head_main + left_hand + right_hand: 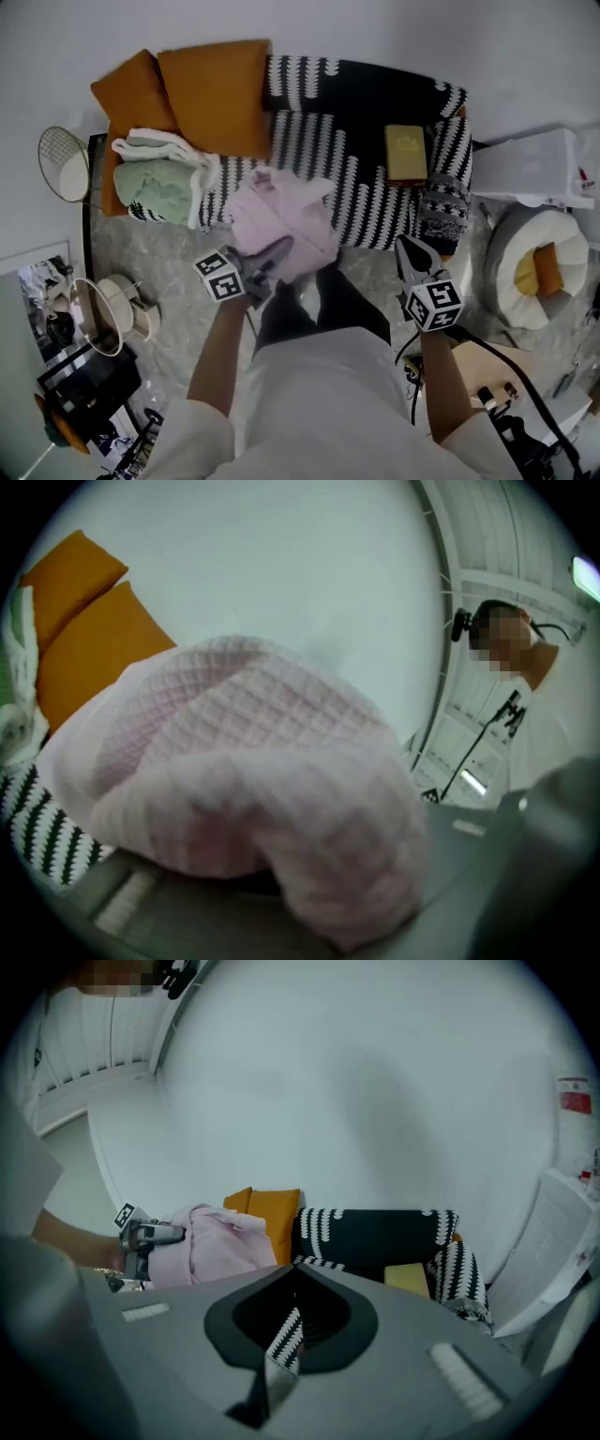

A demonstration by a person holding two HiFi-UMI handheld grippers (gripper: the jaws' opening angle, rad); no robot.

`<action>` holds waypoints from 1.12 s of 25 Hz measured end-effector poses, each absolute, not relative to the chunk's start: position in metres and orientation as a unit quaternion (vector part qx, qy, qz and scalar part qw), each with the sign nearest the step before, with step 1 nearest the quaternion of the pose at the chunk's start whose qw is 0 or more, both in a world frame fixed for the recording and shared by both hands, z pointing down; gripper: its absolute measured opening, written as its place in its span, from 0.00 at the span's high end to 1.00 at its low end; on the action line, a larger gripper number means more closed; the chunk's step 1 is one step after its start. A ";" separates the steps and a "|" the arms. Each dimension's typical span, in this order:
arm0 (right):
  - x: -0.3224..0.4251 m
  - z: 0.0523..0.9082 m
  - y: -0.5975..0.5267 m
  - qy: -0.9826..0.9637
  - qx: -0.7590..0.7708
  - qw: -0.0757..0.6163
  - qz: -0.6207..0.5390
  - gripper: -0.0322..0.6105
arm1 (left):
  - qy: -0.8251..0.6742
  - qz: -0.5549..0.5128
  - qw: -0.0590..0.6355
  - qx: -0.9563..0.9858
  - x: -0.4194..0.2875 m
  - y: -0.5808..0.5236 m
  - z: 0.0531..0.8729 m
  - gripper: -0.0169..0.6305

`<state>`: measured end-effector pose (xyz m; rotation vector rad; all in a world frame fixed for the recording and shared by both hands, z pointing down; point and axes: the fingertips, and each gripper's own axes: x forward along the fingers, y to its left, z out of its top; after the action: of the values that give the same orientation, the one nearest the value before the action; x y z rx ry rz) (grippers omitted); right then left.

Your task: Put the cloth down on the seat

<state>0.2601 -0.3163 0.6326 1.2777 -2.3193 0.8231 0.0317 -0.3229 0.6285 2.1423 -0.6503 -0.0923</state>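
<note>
Pink waffle-weave cloth [281, 220] hangs bunched over the front edge of the seat [375, 178], about at its middle. It is clamped in the left hand-held gripper [274, 253], whose jaws are closed on a thick fold that spills over them in the left gripper view. Whether the cloth's far edge touches the seat's black-and-white cover I cannot tell. The right hand-held gripper [410, 251] hovers off the seat's front right corner, jaws together with nothing between them. On the seat's left end lie a green cloth [150, 183] and two orange cushions [216, 94]. Towards its right end sits a flat yellow box [405, 152].
</note>
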 end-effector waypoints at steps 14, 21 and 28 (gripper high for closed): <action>0.262 0.726 -0.351 -0.796 0.445 0.184 0.366 0.94 | -0.277 0.065 0.482 0.829 0.076 -0.405 0.784 0.75; 0.275 0.770 -0.369 -0.788 0.440 0.198 0.384 0.95 | -0.315 0.121 0.504 0.795 0.089 -0.455 0.875 0.75; 0.281 0.817 -0.373 -0.772 0.439 0.202 0.413 0.94 | -0.373 0.167 0.549 0.729 0.092 -0.492 0.965 0.73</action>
<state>0.2814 -0.3725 0.8171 1.2251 -2.1552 1.1540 0.0924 -0.4916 0.9654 1.7272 -0.8842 0.3962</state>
